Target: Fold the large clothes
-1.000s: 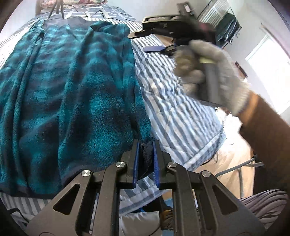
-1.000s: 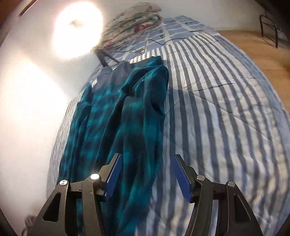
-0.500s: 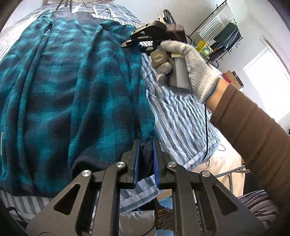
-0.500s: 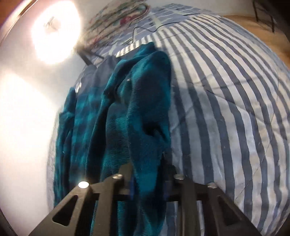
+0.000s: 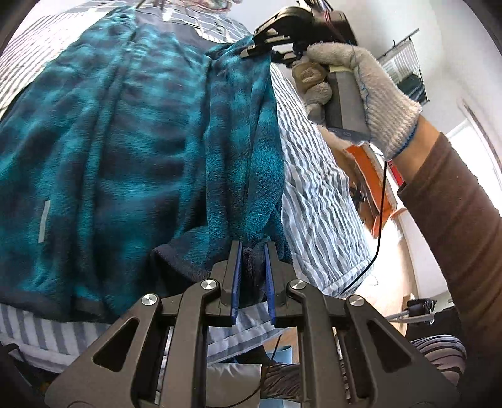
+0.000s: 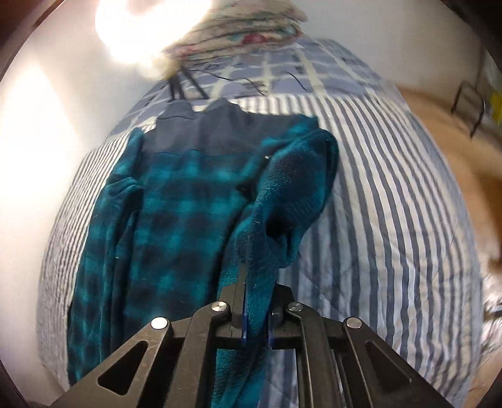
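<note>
Both grippers are clamped on the same long edge of the teal plaid fleece robe. Your left gripper has its blue pads nearly together on a thick dark bunch of the hem at the near end. Your right gripper is closed tight on a lifted fold of fleece further up that edge, towards the collar; from the left wrist view you can see it in your gloved right hand, holding the cloth clear of the bed.

The robe lies on the striped bedspread, towards its left half as the right wrist camera sees it. Its long axis runs away from you: the dark grey collar and yoke point to the head of the bed, where a folded floral quilt sits, and the hem lies nearest you at the foot. The far sleeve lies bunched along the opposite side.

You appear to be at the first lengthwise fold, with the right-hand side of the robe picked up at two points and not yet laid over. The next move likely calls for carrying both grips sideways together across the body of the robe. Keep the lifted edge taut and parallel to the long axis, so that it lands straight, not skewed. The fleece is thick and heavy, so it may sag between your two grips; watch for that before you let go.
</note>
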### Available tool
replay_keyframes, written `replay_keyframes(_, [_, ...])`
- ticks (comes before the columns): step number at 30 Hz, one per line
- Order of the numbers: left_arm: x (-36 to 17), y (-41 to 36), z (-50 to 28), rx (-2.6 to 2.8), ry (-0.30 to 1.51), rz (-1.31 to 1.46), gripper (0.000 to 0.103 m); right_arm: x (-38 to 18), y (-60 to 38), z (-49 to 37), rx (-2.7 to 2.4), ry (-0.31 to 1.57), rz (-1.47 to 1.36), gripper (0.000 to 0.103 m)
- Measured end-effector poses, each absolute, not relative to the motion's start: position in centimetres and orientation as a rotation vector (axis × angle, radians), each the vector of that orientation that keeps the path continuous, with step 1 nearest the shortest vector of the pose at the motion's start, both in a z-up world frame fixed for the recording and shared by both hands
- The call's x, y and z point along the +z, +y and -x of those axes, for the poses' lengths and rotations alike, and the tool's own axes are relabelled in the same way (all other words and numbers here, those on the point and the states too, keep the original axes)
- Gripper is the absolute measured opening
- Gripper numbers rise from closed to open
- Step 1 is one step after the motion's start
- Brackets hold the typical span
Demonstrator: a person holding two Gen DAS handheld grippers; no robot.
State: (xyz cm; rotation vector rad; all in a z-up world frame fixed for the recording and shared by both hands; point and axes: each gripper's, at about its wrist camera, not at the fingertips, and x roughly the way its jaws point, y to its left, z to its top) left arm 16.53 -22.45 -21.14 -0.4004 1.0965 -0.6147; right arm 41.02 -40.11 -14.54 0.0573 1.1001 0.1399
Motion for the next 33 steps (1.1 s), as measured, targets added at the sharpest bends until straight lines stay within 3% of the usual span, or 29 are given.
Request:
replay_keyframes(5, [-21.4,-19.7,-16.3,-0.556,1.09,0.436,0.012,-14.2,-33.6,-41.9,0.187,1.087,0.117,0.005])
replay_keyframes(12, [-22.1,-17.5,-15.8,-0.486,1.098,0.426,0.012,-17.8,-25.4,-42.7,0.238,1.109,0.292,0.005])
replay_keyframes(20, [-22.7,-16.6,-15.5,-0.455,1.108,0.413,0.012,-21.8,-23.8,-43.3,0.254,1.15,0.312,0.006])
replay_keyframes(21, [-22.7,-16.7,-15.5,-0.456,1.11,0.406,0.012,-21.7,-24.0,-43.3,0.263,1.149,0.298,0.007])
replay_keyframes(25, [-22.3,-17.3,-15.5,-0.46,1.104,0.353,0.012,-18.9,-26.5,-42.0,0.365,1.12,0.142,0.032])
replay_keyframes(31, [-21.6,-17.4,-14.7,-0.475,1.103,0.313,0.013,-14.3,-32.5,-36.2,0.368,1.038,-0.022,0.027])
replay_keyframes(33, [-21.0,-16.6,-14.0,-0.493,1.099,0.309,0.021,-14.0,-33.3,-33.6,0.374,1.024,0.002,0.027])
